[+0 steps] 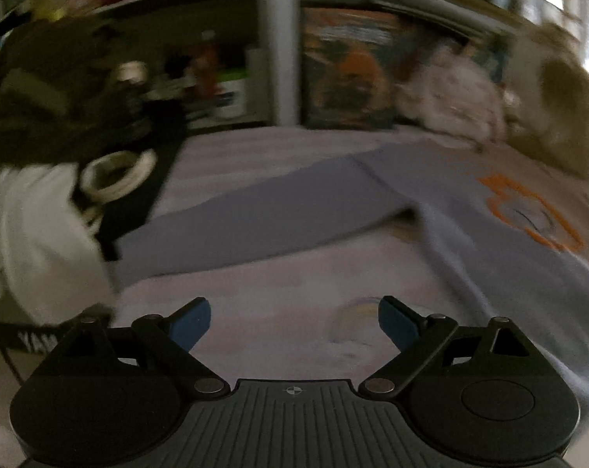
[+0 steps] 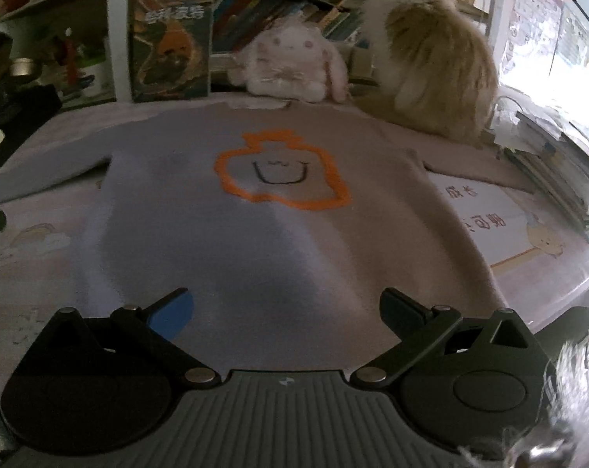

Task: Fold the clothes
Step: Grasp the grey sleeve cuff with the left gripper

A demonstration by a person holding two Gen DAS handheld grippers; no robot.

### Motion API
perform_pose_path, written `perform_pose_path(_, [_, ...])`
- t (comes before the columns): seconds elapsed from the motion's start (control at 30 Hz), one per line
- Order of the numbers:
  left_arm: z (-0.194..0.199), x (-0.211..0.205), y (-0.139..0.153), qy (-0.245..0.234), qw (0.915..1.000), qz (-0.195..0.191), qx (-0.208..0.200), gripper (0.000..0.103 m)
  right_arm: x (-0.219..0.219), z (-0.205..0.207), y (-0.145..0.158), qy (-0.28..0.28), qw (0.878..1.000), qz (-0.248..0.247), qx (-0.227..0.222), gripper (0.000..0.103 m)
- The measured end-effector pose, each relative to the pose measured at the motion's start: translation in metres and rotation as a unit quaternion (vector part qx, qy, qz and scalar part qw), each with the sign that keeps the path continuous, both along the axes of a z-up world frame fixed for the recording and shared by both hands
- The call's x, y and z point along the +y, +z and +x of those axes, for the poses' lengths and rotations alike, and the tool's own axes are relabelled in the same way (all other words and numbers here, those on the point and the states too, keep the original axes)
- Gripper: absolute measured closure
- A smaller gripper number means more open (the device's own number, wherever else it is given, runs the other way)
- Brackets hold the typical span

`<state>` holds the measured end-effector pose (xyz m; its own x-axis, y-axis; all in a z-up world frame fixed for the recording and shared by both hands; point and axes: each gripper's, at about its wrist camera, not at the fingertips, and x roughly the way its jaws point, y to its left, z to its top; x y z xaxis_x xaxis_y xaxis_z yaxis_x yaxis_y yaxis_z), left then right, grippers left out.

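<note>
Grey sweater (image 2: 255,241), orange motif up, spread flat on worktop (image 2: 37,273) with sleeves out, ready for folding; left gripper (image 1: 294,323) and right gripper (image 2: 286,312) above near hem, fingers wide, empty.

Both views are pretty dim, kind of murky indoor light. The only real brightness comes from the window (image 2: 559,50) at the far right of the right wrist view, blown out to white glare; the same glare streaks the top right corner of the left wrist view. The sweater (image 2: 278,234) has a soft dark shadow across its lower middle. The left view is smeared with motion blur: the shelf (image 1: 177,78) behind is mush, and the plush (image 1: 450,93) is just a pale blob. The right view is sharper, though its bottom right corner is streaky. Heavy fisheye bending curves the edges, with black corners in both.
</note>
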<state>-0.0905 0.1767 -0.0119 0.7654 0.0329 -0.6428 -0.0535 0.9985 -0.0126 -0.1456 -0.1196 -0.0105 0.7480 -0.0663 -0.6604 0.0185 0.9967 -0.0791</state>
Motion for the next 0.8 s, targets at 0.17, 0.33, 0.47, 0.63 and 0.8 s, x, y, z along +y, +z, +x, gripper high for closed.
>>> perform_pose_path(0.17, [0.014,0.047,-0.007,0.071,0.9966,-0.040,-0.009,0.008,0.014,0.000,0.003,0.000,1.000,-0.008,0.000,0.000])
perform_pose_path(0.33, [0.021,0.084,-0.015,0.126,0.9886,-0.082,-0.014,0.009,0.023,0.002,0.005,0.010,1.000,-0.012,0.001,0.000])
perform_pose_path(0.47, [0.031,0.103,-0.023,0.149,0.9824,-0.112,-0.012,0.010,0.030,0.003,0.005,0.016,1.000,-0.022,0.006,0.000])
perform_pose_path(0.63, [0.048,0.121,-0.032,0.167,0.9746,-0.149,-0.011,0.019,0.031,0.005,0.006,0.010,0.999,-0.030,0.011,0.000])
perform_pose_path(0.8, [0.059,0.121,-0.033,0.162,0.9701,-0.180,-0.015,0.043,0.026,0.005,0.006,-0.008,0.999,-0.031,0.015,0.000])
